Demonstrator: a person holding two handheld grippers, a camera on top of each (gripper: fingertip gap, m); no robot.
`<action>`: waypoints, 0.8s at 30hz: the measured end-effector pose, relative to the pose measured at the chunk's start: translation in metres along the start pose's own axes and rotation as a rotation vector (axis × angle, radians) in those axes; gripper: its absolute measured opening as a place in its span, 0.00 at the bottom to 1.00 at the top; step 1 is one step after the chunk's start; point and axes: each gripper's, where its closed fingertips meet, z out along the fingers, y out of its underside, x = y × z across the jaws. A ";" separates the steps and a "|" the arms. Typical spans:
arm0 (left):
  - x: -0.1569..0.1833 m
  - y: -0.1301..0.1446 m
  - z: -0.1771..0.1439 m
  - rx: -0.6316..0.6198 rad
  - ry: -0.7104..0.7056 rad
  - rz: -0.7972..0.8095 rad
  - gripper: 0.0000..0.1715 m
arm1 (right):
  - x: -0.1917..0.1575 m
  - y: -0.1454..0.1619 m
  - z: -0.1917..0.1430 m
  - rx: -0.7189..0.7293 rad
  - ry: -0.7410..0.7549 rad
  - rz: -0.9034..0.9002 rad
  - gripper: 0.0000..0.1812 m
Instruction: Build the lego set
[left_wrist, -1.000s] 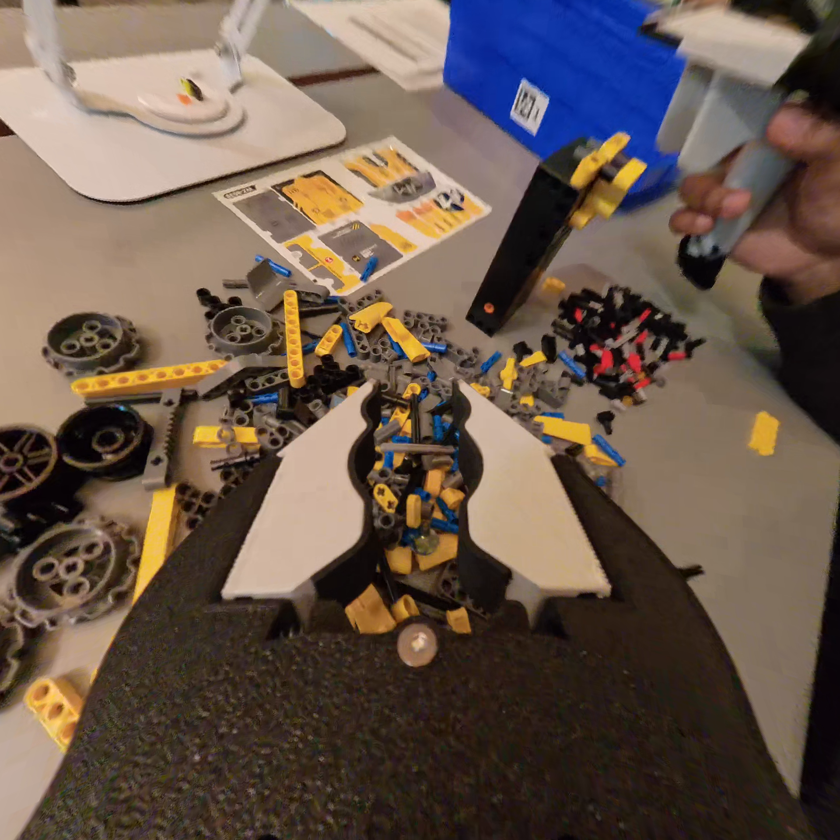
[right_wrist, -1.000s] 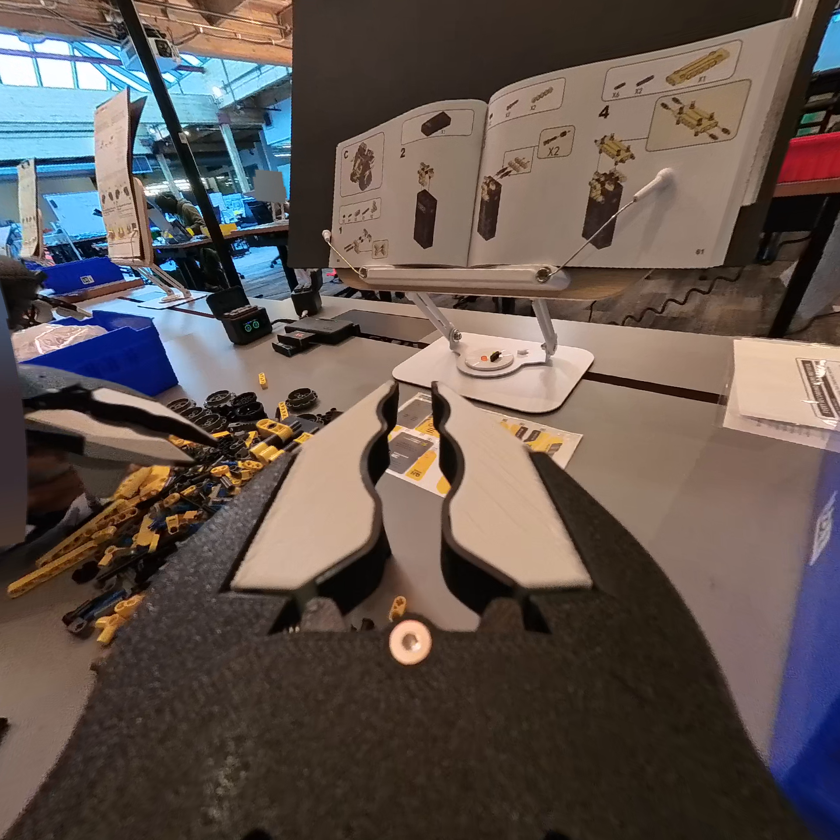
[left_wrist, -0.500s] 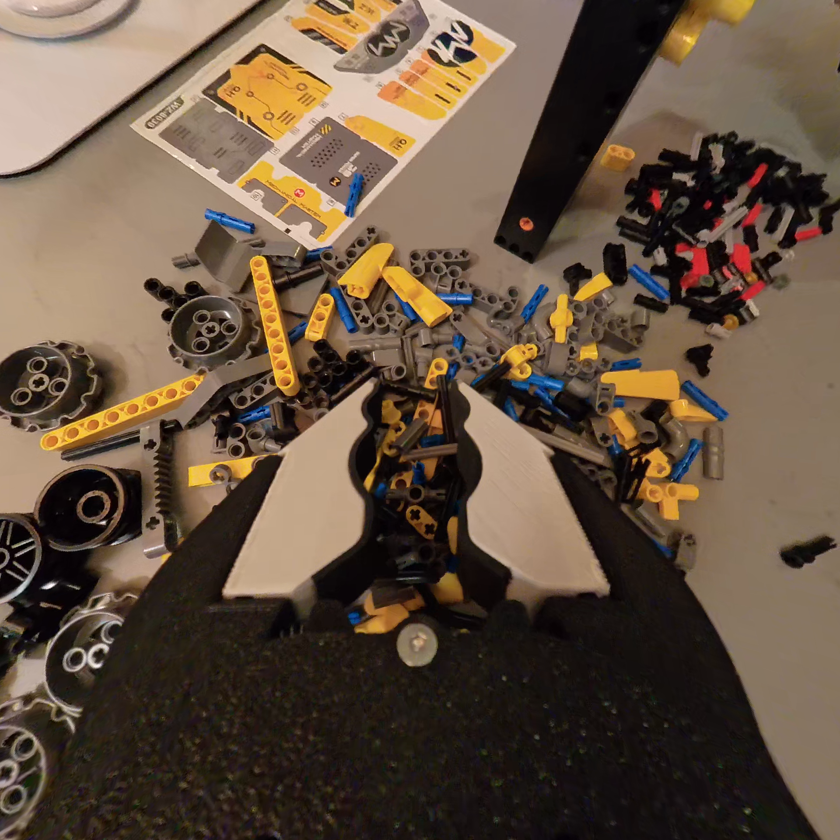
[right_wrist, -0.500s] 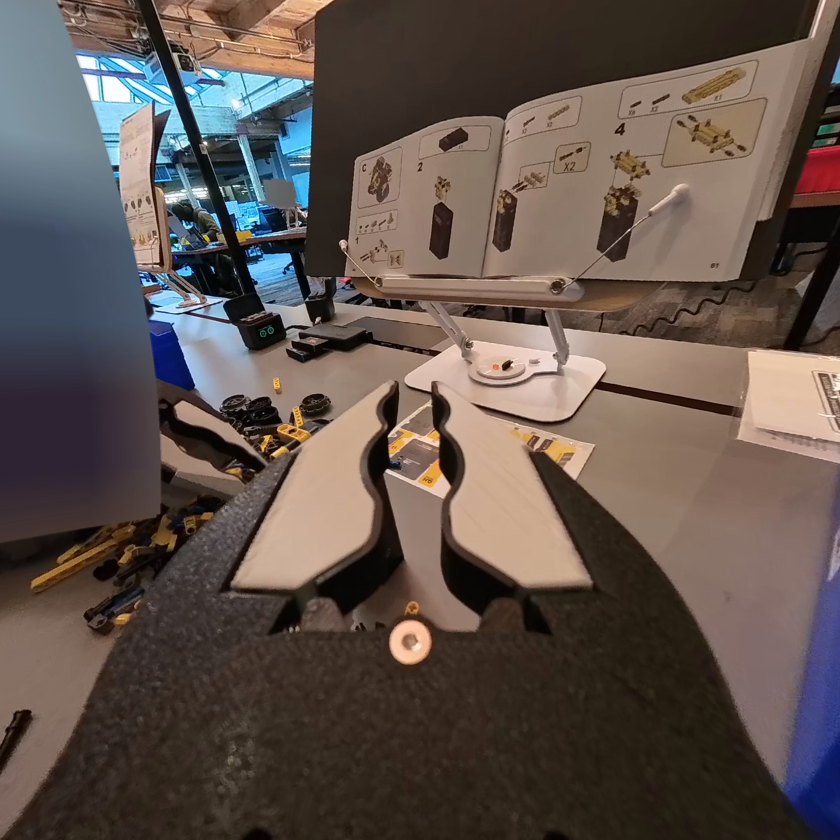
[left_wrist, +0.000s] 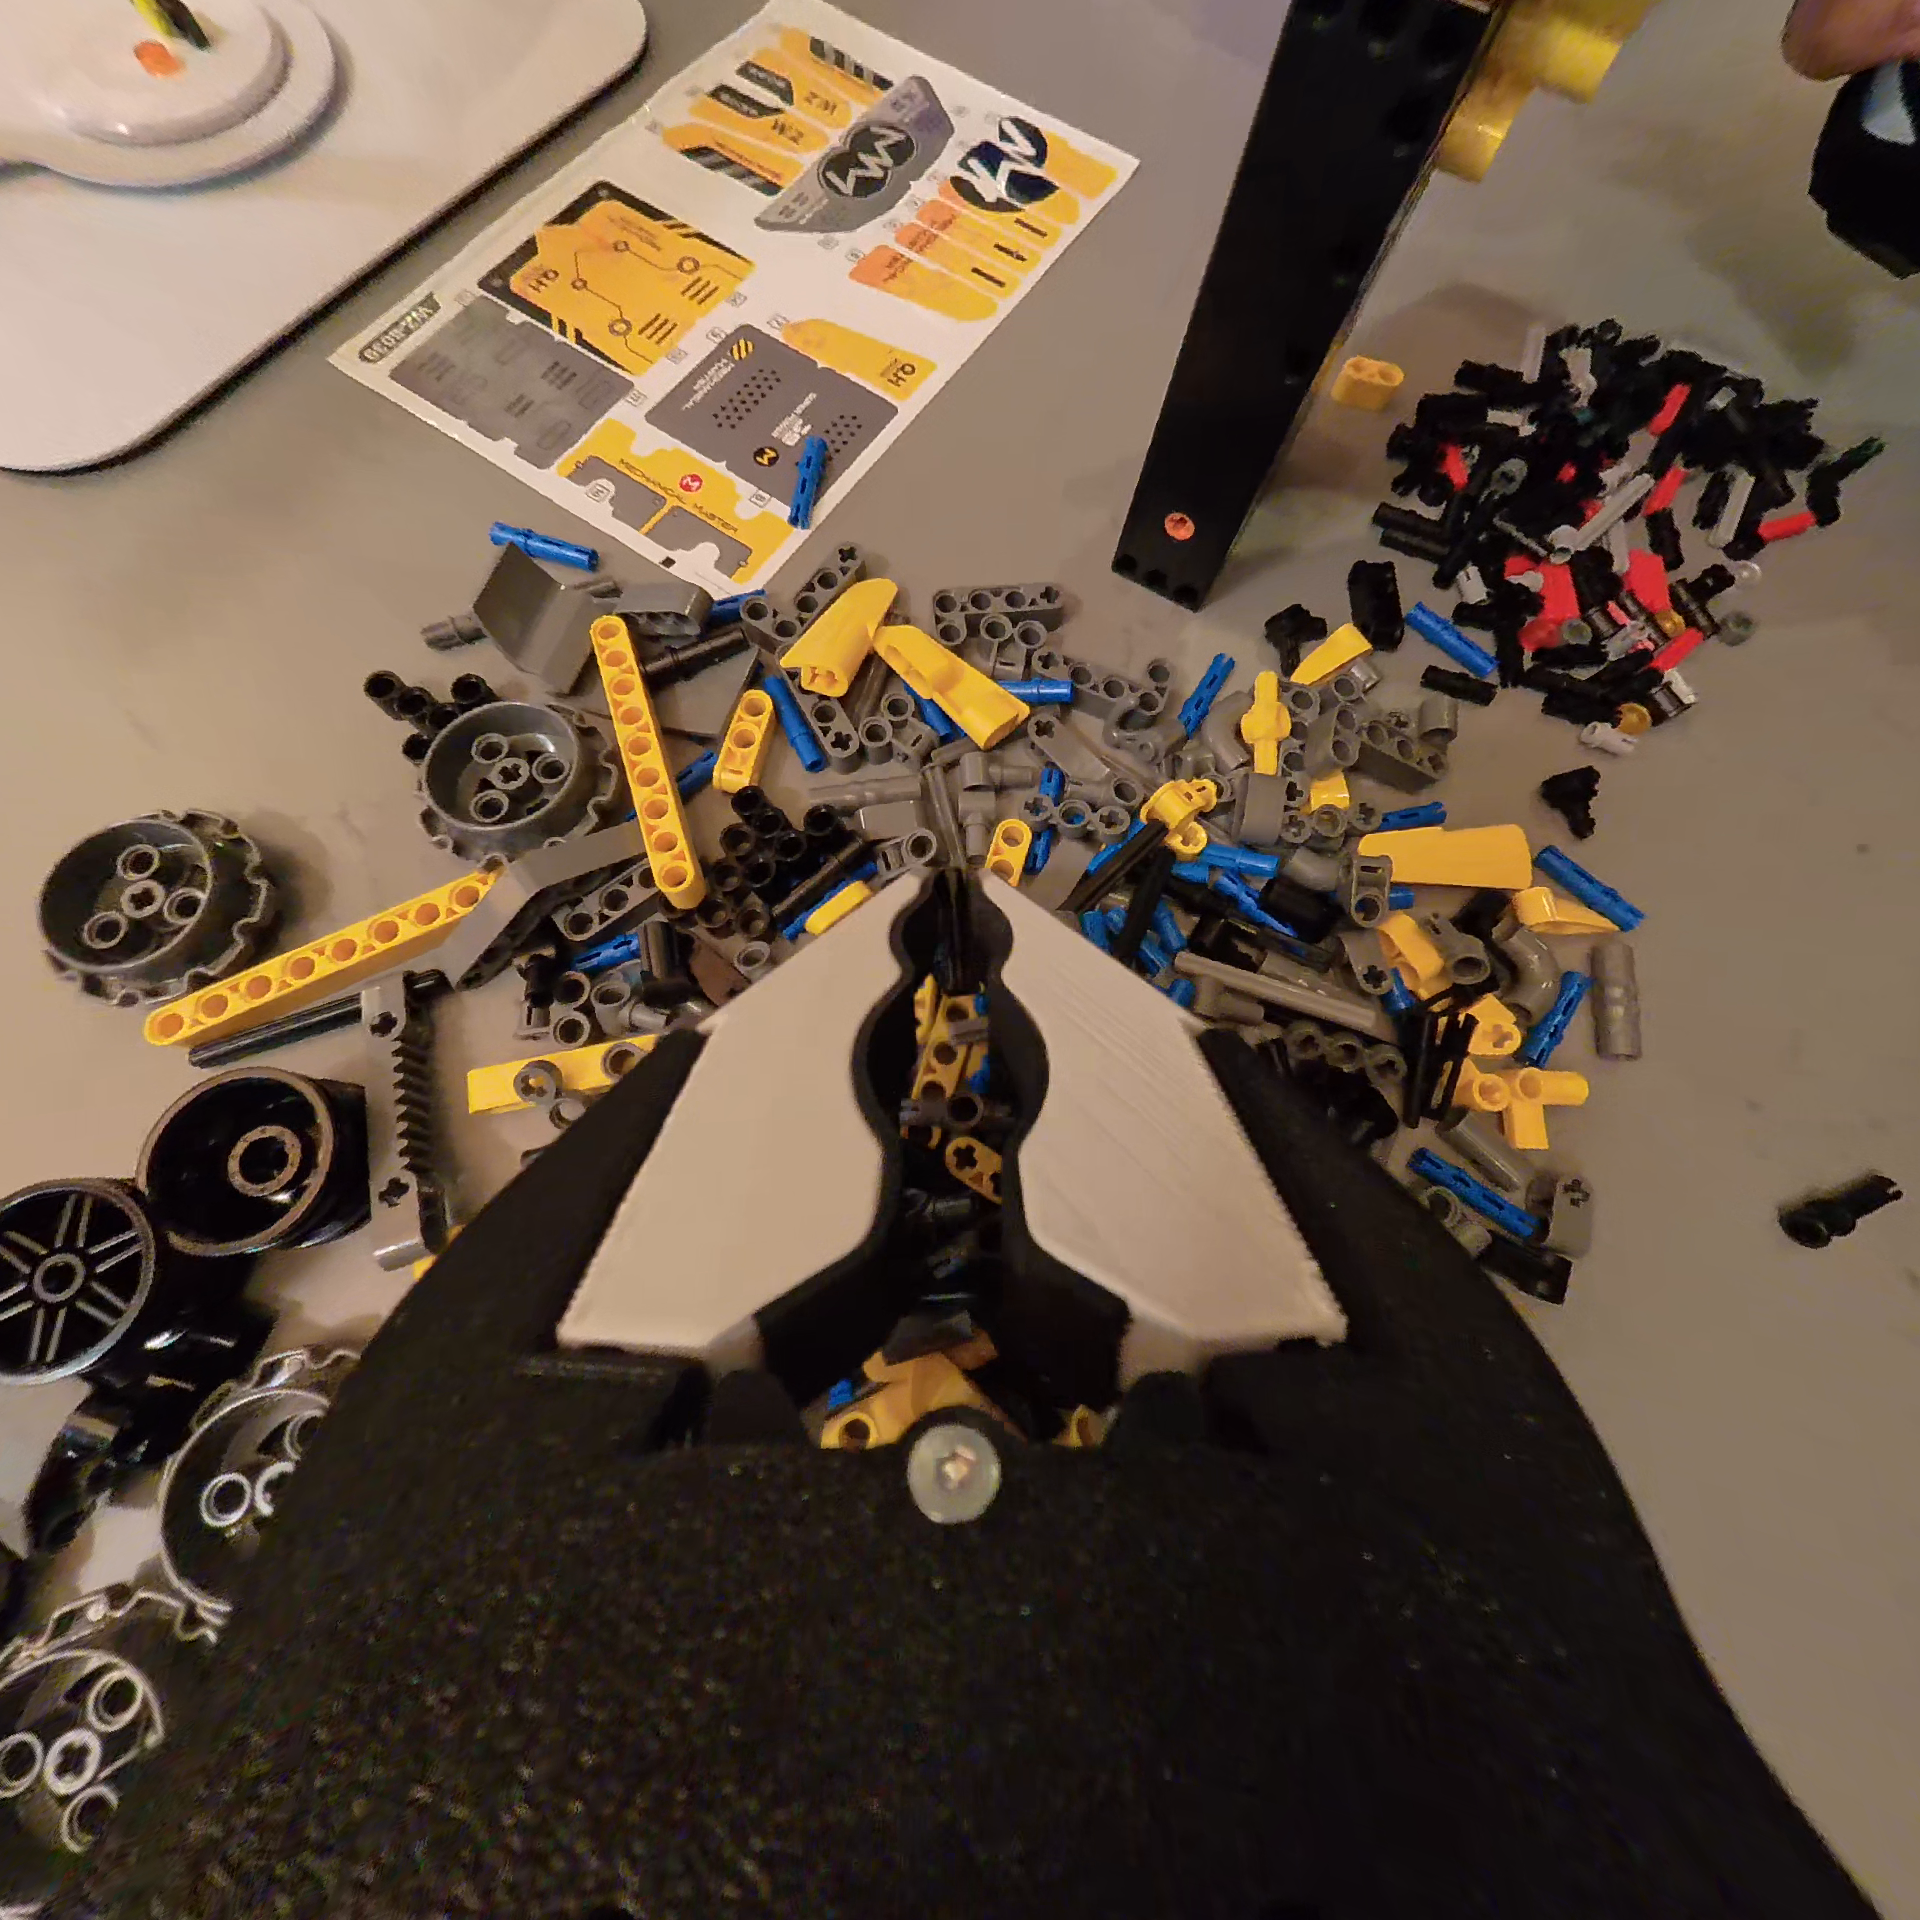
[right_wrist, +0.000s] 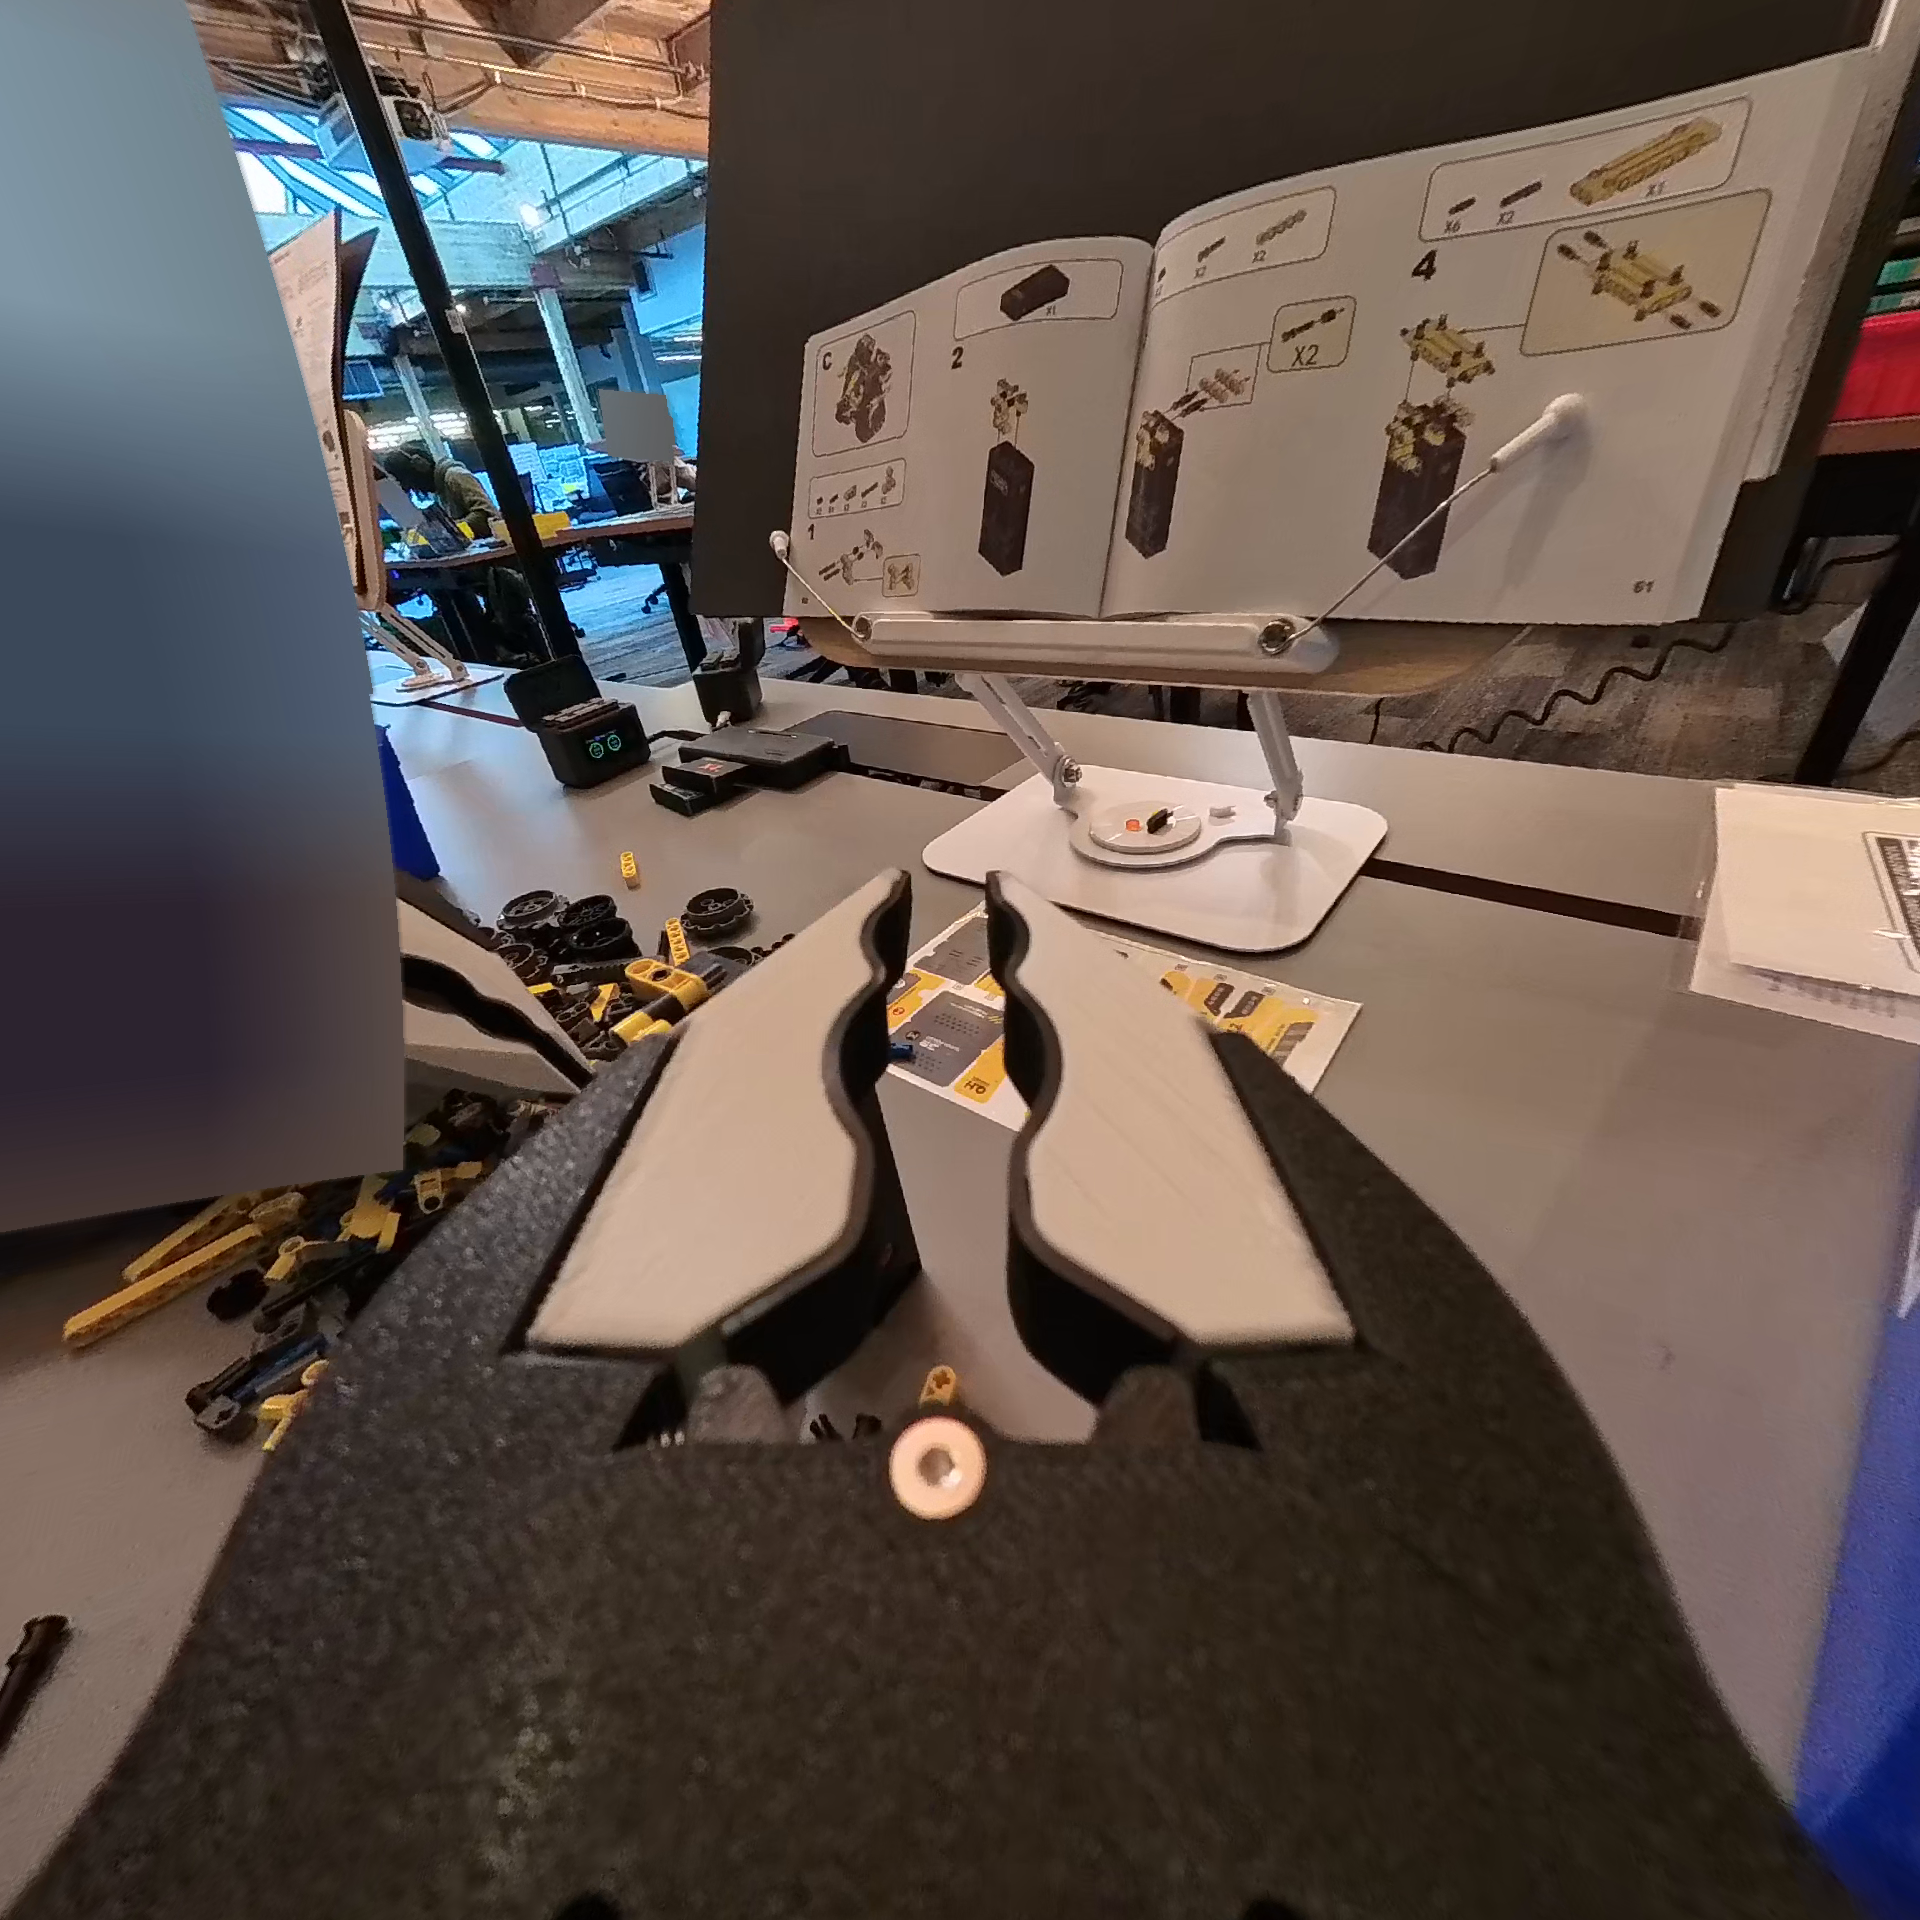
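My left gripper (left_wrist: 951, 883) points down into a pile of loose yellow, blue, grey and black building pieces (left_wrist: 1039, 790) on the grey table. Its jaws are nearly closed, pinching a thin black rod (left_wrist: 948, 920) at the tips. A tall black block (left_wrist: 1247, 343) with a yellow part (left_wrist: 1527, 73) on top stands just beyond the pile. My right gripper (right_wrist: 948, 883) is held above the table, jaws a little apart and empty, facing an open instruction booklet (right_wrist: 1299, 416). The left gripper also shows at the left of the right wrist view (right_wrist: 488, 997).
Wheels and grey rims (left_wrist: 156, 904) lie left of the pile. A smaller heap of black and red pins (left_wrist: 1590, 520) lies right of it. A sticker sheet (left_wrist: 727, 312) lies beyond, by the white stand base (left_wrist: 156, 260). A blue bin (right_wrist: 1860, 1558) is at right. Across from one pair of fingers to the other is roughly 25 centimetres. About 10 centimetres separates my left fingertips from the tall black block (left_wrist: 1247, 343).
My left gripper dropped lower into the pile and its jaws narrowed from open to pinched on the black rod. The right gripper drifted slightly, its jaw gap unchanged.
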 end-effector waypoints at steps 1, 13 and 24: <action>-0.001 0.000 -0.001 0.003 -0.001 -0.004 0.02 | 0.000 0.000 0.000 -0.001 0.001 -0.001 0.07; -0.009 -0.028 -0.037 0.231 0.060 -0.165 0.02 | 0.000 -0.001 0.000 0.003 0.005 -0.004 0.07; 0.136 -0.016 -0.035 0.073 0.306 -0.044 0.02 | 0.002 -0.003 -0.002 0.015 0.018 -0.014 0.07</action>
